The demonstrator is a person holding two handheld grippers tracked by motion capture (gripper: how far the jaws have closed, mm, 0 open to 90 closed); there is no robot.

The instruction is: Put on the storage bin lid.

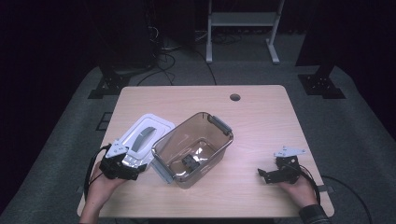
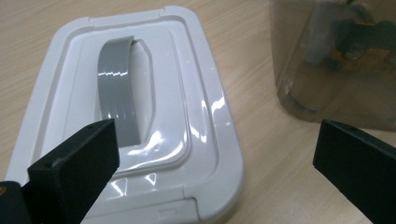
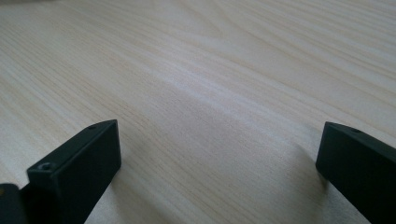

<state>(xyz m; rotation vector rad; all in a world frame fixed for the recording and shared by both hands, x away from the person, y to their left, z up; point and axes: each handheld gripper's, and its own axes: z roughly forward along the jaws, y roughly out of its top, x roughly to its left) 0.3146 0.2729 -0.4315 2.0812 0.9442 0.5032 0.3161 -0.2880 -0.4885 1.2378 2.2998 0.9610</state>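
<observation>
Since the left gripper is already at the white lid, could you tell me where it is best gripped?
Probably the grey handle arching over the white lid's recessed middle. Come from above, the left gripper's open jaws astride the strap's narrow width; the lid lies flat, its rim hugging the table.

Light wood table (image 1: 261, 116), rounded corners, cable hole (image 1: 235, 97) near far edge. Grey carpet (image 1: 359, 135) underneath. Room dark beyond. White frame (image 1: 243, 21) far centre; black stand feet (image 1: 322, 84) far right and far left; cables (image 1: 163, 56) on floor.
</observation>
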